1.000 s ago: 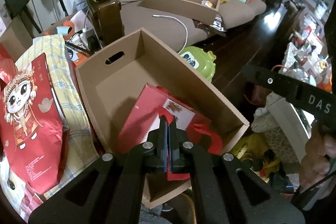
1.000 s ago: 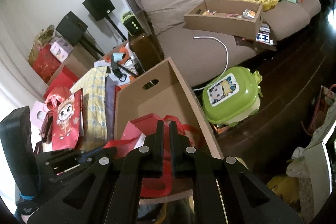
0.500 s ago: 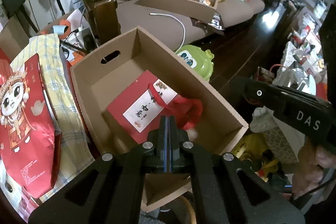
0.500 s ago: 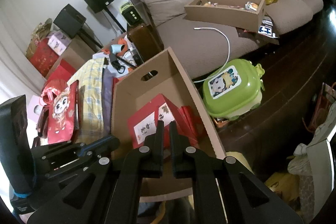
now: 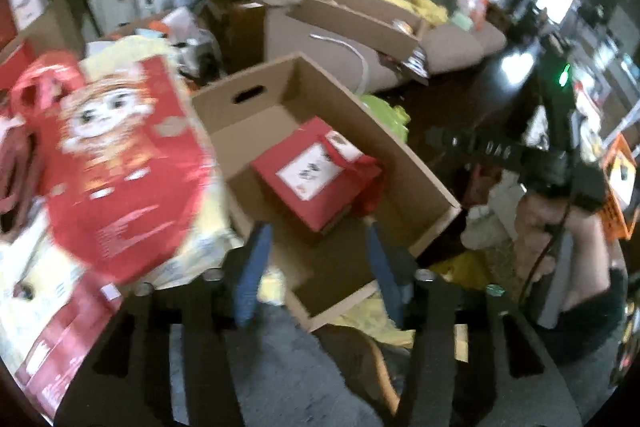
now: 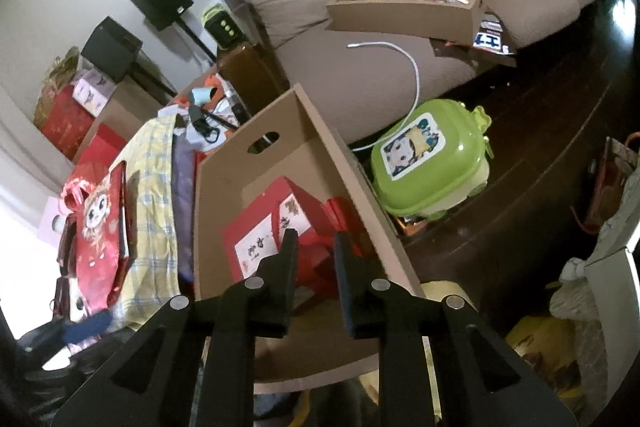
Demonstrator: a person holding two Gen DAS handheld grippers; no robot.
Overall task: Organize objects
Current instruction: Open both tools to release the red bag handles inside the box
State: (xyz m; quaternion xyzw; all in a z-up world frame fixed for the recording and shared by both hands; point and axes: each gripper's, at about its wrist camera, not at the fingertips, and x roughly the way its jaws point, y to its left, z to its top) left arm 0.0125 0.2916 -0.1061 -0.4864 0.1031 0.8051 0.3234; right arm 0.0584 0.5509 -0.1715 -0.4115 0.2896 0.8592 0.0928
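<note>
i've got the red gift bag [image 5: 316,173] lying flat in the cardboard box [image 5: 416,163], my left gripper [image 5: 316,259] having just opened wide and empty, my right gripper [image 6: 316,251] having just opened narrowly, with the cartoon bag [image 6: 98,239] outside left to pack.
</note>
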